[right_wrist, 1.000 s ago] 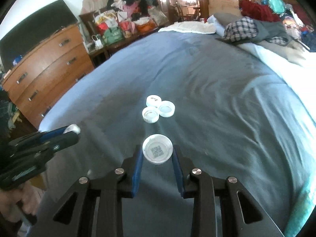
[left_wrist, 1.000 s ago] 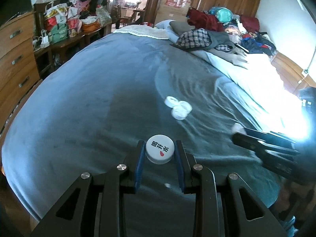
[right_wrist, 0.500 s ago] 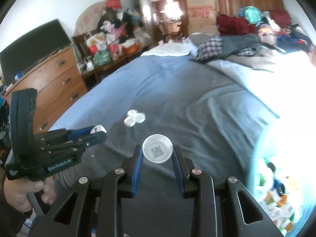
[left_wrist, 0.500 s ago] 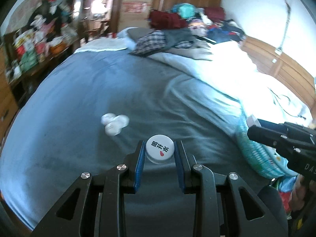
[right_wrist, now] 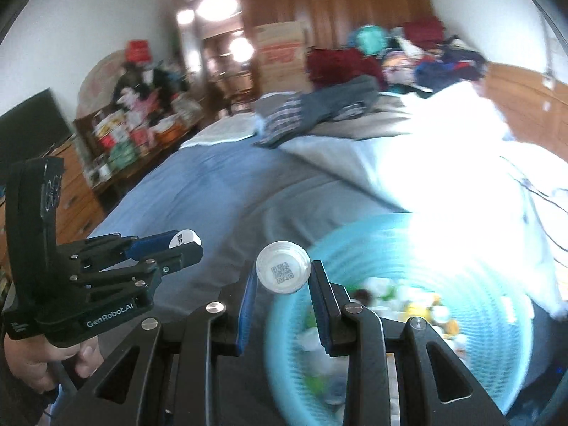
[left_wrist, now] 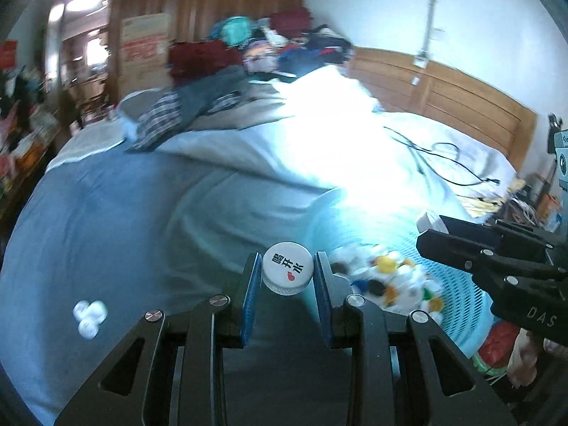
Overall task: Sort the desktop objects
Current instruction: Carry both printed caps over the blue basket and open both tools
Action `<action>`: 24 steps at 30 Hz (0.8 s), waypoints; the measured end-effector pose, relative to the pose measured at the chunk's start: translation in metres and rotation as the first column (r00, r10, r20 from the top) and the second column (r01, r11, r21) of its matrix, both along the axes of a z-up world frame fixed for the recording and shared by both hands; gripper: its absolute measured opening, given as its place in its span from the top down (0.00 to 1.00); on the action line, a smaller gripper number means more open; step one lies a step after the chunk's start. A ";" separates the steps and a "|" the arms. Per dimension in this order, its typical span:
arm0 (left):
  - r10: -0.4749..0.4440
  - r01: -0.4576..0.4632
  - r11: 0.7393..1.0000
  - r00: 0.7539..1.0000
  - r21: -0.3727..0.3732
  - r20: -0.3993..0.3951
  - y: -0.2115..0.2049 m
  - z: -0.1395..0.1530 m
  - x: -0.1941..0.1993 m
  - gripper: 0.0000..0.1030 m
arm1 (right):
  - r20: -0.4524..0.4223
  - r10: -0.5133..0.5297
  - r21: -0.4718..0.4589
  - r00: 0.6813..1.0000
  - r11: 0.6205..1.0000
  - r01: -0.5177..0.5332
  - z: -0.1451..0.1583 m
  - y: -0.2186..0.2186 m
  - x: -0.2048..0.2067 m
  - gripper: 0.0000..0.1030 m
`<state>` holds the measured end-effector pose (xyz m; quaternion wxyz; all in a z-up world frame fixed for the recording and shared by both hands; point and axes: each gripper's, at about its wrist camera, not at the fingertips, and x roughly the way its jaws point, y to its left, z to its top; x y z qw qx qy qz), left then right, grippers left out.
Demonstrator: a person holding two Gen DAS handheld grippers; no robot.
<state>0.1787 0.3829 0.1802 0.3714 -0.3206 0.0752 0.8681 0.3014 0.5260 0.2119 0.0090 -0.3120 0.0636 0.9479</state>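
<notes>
Beside the light-blue basket (right_wrist: 497, 319), at the near edge of the blue bedspread (left_wrist: 106, 220), both pairs of tongs are carrying bottle caps. The left tongs (left_wrist: 287, 277) are clenching a white cap with black characters and a red mark (left_wrist: 288, 268) between their blue pads, printed top facing the camera; in the left wrist view this cap is hanging just left of the basket (left_wrist: 458, 305). The right tongs (right_wrist: 282, 278) are gripping a white cap turned open side up, a QR code showing inside it (right_wrist: 283, 272), and in the right wrist view it is sitting over the basket's left rim. Inside the basket a blurred heap of coloured caps (left_wrist: 390, 280) is lying, yellow, orange, dark and white among them. Well left of the basket, three white caps (left_wrist: 88, 316) are resting together on the bedspread, touching one another. In the right wrist view the left tongs (right_wrist: 184, 243) are showing left of the basket, with a hand (right_wrist: 46, 362) holding their grip from below. In the left wrist view the right tongs (left_wrist: 431, 229) are reaching in over the basket's right side, a white cap (left_wrist: 431, 222) at their tip. Beyond the basket, a white quilt (left_wrist: 337, 149) is glaring in strong light, with a black cable (left_wrist: 440, 156) trailing across it.
</notes>
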 end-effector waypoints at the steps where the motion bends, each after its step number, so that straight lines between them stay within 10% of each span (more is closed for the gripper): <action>1: -0.017 0.017 1.000 1.000 -0.005 -0.005 0.012 0.003 0.002 0.76 | -0.002 -0.017 -0.003 1.000 1.000 0.017 0.003 0.009 0.004 0.69; 24: -0.098 0.097 0.991 0.995 -0.097 -0.008 0.086 -0.005 0.015 0.76 | -0.001 -0.154 -0.049 0.988 0.987 0.154 0.000 0.075 0.032 0.68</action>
